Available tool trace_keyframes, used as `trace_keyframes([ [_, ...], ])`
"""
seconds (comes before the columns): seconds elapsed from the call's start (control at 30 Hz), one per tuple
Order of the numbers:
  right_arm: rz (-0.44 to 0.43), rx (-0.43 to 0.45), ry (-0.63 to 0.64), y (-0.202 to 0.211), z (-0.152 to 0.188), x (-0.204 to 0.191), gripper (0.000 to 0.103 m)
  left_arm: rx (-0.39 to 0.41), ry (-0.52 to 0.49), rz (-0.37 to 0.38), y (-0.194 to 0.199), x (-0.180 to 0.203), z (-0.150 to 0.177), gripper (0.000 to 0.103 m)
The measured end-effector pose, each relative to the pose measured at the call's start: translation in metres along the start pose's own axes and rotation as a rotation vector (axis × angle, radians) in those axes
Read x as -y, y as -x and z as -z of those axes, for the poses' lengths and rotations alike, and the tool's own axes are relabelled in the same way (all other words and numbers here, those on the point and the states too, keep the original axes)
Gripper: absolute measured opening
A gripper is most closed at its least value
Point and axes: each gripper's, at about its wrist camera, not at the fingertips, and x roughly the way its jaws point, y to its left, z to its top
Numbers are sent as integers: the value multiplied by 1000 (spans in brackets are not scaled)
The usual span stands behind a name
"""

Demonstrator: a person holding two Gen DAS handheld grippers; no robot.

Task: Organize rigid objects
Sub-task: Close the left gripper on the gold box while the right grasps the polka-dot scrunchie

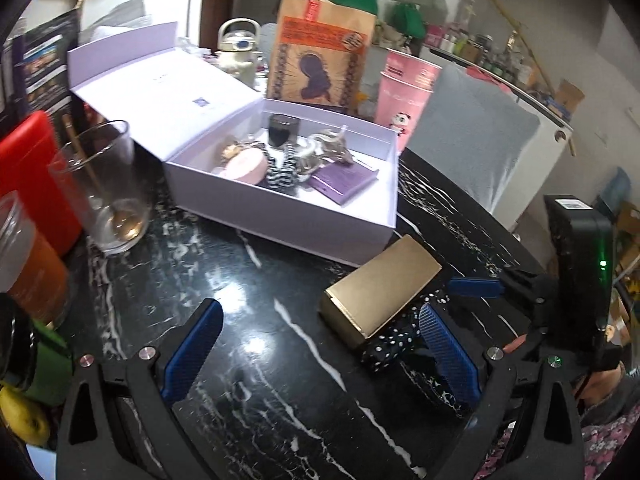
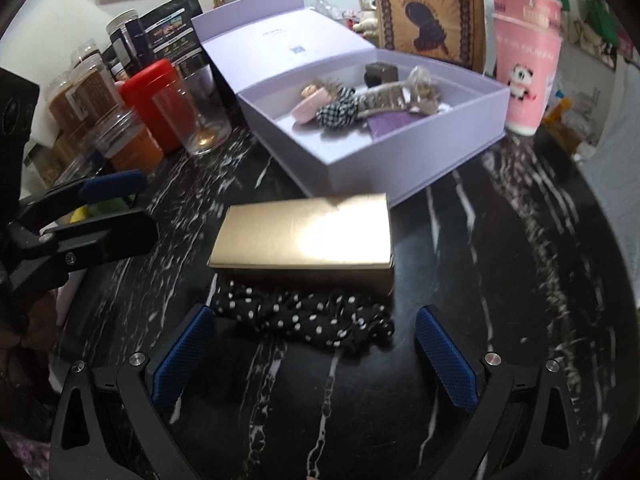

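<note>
Both grippers empty, jaws wide. Right gripper (image 2: pixel 314 354) sits low over the black marble table (image 2: pixel 500 264), its fingers either side of the polka-dot scrunchie (image 2: pixel 308 318), not touching it. Gold box (image 2: pixel 306 236) lies flat just behind the scrunchie, touching it, and in front of the open lavender box (image 2: pixel 404 172). Lavender box holds a pink round case (image 2: pixel 310 106), checkered scrunchie (image 2: pixel 340 114), purple pouch (image 2: pixel 394 124), plus a hair clip, probably. Left gripper (image 1: pixel 320 352) hovers over bare tabletop left of the gold box.
</note>
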Motion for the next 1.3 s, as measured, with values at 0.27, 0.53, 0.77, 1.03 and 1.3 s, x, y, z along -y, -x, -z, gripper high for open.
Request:
trace_keyframes([
  [0.27,-32,-16,29,-7,-7,8,91,-25,-53,3,-8,8,-4,100],
  [0.53,-29,2,136,-8,-3,-3,66,-29,-109,96,-18,18,-14,100],
  [0.77,-76,3,121,-2,0,6,43,-78,-194,142,-45,32,-20,100],
  [1.03,-85,-19,150,5,10,6,31,-131,-223,158,-64,32,-20,100],
  [1.3,-27,-30,114,20,20,22,25,-126,-233,168,-73,33,-17,99],
])
